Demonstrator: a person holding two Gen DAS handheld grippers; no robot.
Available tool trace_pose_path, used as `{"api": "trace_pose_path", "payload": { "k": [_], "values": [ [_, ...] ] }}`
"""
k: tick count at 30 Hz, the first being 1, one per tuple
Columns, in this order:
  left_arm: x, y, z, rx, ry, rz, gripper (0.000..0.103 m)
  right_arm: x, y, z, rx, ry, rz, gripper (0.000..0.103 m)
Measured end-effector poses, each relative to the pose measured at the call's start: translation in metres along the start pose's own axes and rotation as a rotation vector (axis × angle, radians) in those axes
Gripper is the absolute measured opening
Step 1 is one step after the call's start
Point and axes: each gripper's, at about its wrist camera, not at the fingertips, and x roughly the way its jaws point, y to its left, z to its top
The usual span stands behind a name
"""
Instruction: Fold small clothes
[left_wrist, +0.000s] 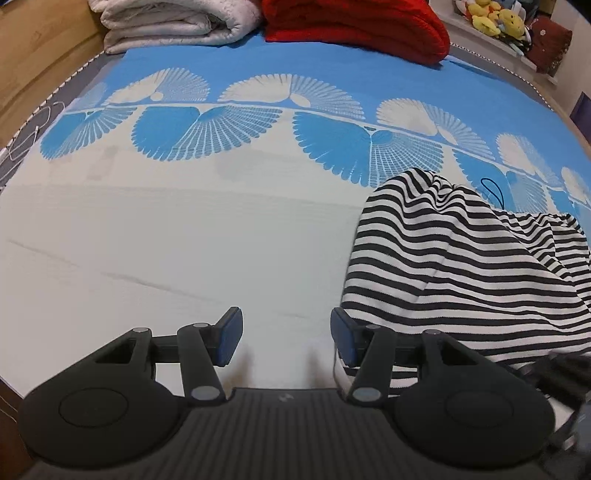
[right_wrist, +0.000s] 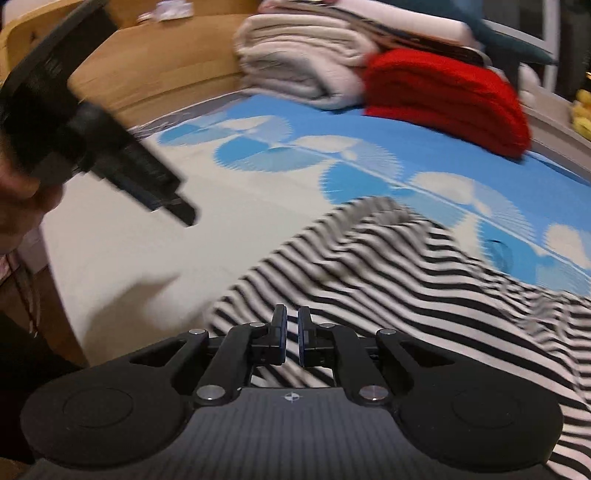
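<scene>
A black-and-white striped garment (left_wrist: 461, 266) lies rumpled on the bed at the right of the left wrist view. My left gripper (left_wrist: 286, 341) is open and empty above the white part of the sheet, its right finger at the garment's left edge. In the blurred right wrist view the garment (right_wrist: 424, 280) fills the lower right. My right gripper (right_wrist: 292, 338) hovers over it, its pads almost together with a thin gap and no cloth seen between them. The left gripper (right_wrist: 110, 147) also shows there at upper left, held by a hand.
The bed sheet (left_wrist: 184, 236) is white near me and blue with fan patterns farther off. A folded white blanket (left_wrist: 173, 22) and a folded red blanket (left_wrist: 354, 22) lie at the far edge. Yellow plush toys (left_wrist: 491, 18) sit on a shelf at the far right. A wooden bed frame (left_wrist: 37, 51) runs along the left.
</scene>
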Motion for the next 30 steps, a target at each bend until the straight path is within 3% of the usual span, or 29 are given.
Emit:
{"api": "trace_pose_path", "payload": {
  "k": [5,7,11,13,16,21,23,25,30],
  "values": [
    [0.004,0.011,0.0,-0.031,0.008,-0.01,0.058,0.026,0.025,-0.001,-0.039,0.042,0.051,0.007],
    [0.004,0.018,0.0,-0.05,0.009,-0.011,0.058,0.034,0.031,-0.002,-0.053,0.063,0.062,0.022],
    [0.005,0.032,0.0,-0.092,0.019,-0.012,0.058,0.047,0.041,-0.005,-0.076,0.086,0.078,0.035],
    [0.005,0.036,0.0,-0.108,0.024,-0.018,0.058,0.052,0.045,-0.008,-0.099,0.103,0.081,0.047],
    [0.005,0.038,-0.001,-0.114,0.026,-0.021,0.058,0.061,0.052,-0.013,-0.149,0.124,0.072,0.048],
    [0.004,0.038,0.0,-0.128,0.023,-0.043,0.058,0.073,0.065,-0.026,-0.272,0.154,0.003,0.048],
    [0.005,0.038,0.002,-0.158,0.018,-0.091,0.058,0.075,0.068,-0.028,-0.302,0.147,-0.035,0.033],
    [0.007,0.039,0.004,-0.198,0.018,-0.16,0.06,0.071,0.06,-0.023,-0.256,0.142,-0.034,0.013],
    [0.036,0.039,0.01,-0.343,0.075,-0.417,0.085,0.017,0.024,0.005,-0.016,-0.008,-0.003,0.007]
  ]
}}
